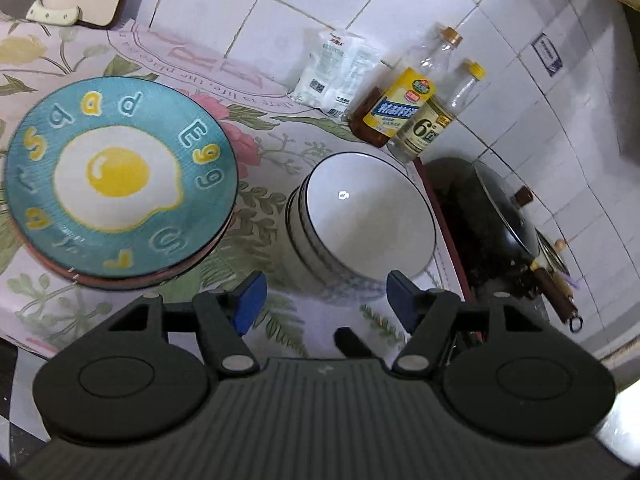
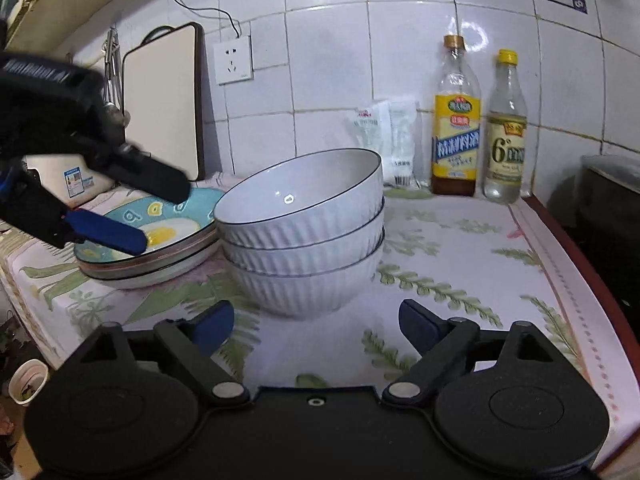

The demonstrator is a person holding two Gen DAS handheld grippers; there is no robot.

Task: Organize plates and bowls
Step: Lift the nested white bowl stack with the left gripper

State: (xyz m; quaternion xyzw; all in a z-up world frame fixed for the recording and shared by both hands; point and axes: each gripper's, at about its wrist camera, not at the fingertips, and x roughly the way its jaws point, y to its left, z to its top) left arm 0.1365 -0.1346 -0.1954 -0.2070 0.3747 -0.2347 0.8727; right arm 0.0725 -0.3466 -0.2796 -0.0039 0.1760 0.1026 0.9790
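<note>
Taking the stack of white bowls (image 2: 300, 232) as the landmark: to its left, just beside it, sits the pile of plates (image 2: 160, 256), topped by a teal one with a fried-egg picture (lettering round its rim). The left gripper (image 2: 160, 212) hovers over that plate, its jaws apart with nothing between them. In front of the bowls, the right gripper (image 2: 316, 324) has its jaws spread wide and empty, clear of the ribbed sides. Behind the bowls to the right, two bottles (image 2: 480, 128) stand upright against the tiled wall (image 2: 328, 72). All rest on a floral cloth (image 2: 460, 260).
</note>
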